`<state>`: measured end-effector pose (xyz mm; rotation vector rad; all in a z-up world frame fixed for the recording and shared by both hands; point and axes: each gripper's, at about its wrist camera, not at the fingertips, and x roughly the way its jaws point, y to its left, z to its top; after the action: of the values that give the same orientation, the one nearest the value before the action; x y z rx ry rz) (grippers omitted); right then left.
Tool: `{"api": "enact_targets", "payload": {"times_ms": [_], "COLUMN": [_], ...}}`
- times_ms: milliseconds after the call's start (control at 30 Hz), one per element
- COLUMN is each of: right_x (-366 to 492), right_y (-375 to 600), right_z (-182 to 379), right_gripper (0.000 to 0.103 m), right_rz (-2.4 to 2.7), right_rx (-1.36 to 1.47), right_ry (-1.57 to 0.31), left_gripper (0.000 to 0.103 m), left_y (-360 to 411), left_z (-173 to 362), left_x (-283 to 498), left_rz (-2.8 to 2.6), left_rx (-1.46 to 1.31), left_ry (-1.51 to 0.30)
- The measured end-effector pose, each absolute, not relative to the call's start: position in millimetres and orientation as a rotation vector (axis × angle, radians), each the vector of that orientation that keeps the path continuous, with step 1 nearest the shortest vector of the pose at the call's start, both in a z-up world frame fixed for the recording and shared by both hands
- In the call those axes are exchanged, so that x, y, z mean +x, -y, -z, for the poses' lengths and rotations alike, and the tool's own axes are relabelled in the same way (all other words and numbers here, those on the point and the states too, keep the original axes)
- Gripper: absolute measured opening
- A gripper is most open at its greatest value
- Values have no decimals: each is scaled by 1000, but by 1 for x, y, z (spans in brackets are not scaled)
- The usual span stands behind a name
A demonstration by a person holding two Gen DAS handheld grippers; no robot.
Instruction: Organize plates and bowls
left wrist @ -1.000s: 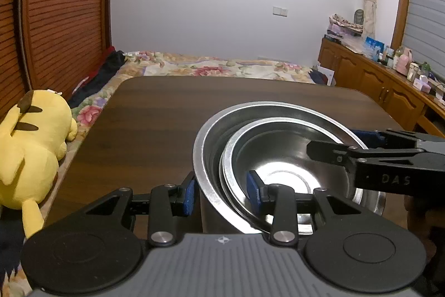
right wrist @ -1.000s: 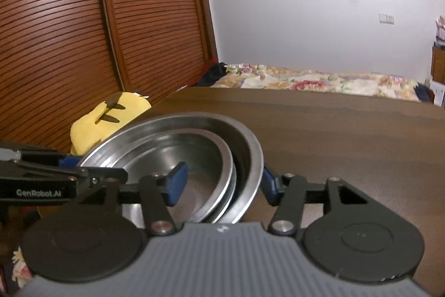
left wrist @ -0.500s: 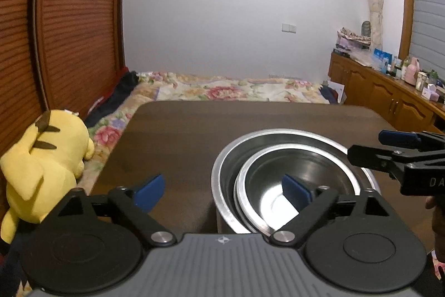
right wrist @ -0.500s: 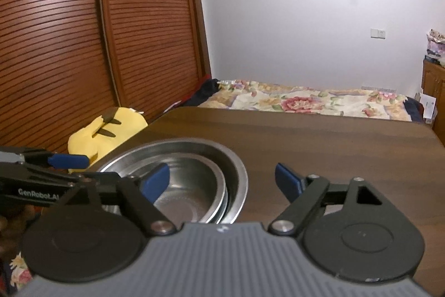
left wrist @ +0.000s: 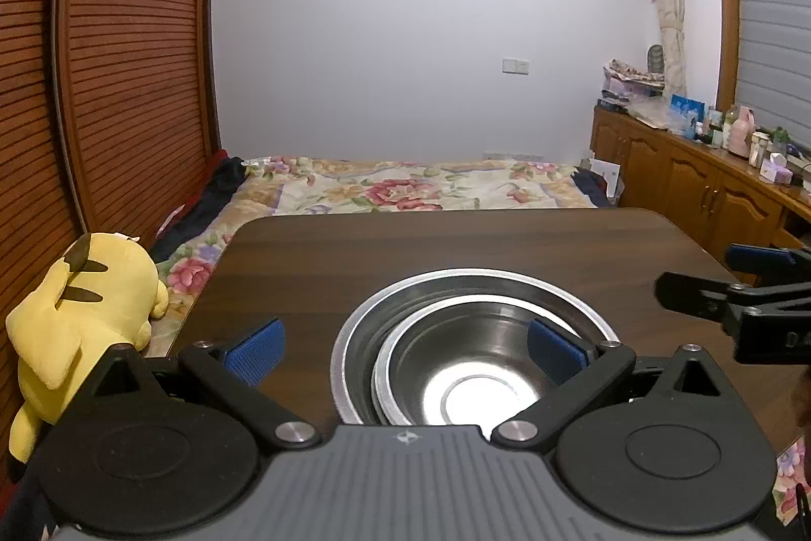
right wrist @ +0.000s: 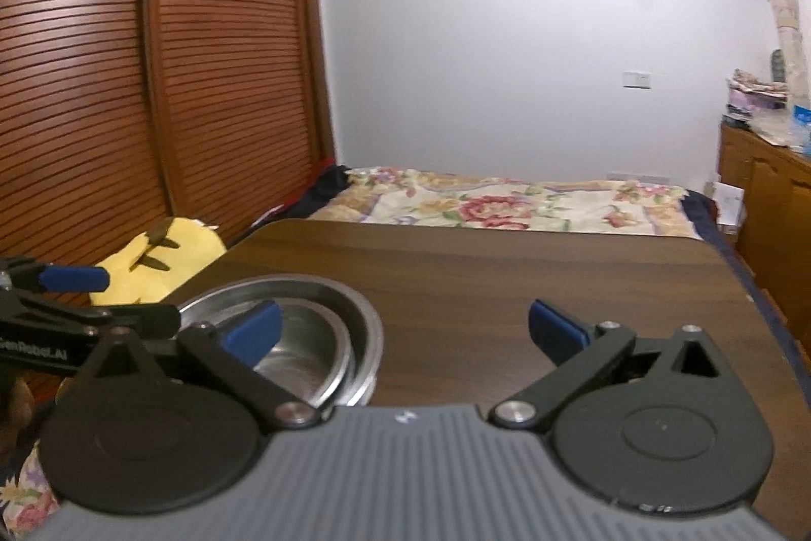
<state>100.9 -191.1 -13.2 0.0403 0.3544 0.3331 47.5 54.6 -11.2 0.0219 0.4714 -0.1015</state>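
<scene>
**Both grippers spread wide at the nested bowls**

The nested steel bowls sit on the dark table, the smaller bowl inside the larger. They lie just ahead of and below the left gripper, a little to its right, and ahead-left of the right gripper. The jaws of both are opening, now wide, and nothing is held. Round, the stack has no long axis. The left hand looks nearer, more squarely over it.
</scene>
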Motion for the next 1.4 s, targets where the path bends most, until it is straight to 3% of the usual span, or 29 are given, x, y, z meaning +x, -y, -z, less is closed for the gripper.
{"api": "enact_targets", "payload": {"times_ms": [800,1400], "right_x": [66,57], "right_y": [219,228], "right_z": [0,13], "right_gripper": [103,103], "right_rz": [-226,-212], "right_rx": [43,47], "right_ry": [-351,-375], "left_gripper": [103,103], "left_y": [-25,-18], "left_z": [-11,12], "left_x": [25,7], "left_rz": [71,47], "left_rx": [88,74], "left_ry": [-426,-462]}}
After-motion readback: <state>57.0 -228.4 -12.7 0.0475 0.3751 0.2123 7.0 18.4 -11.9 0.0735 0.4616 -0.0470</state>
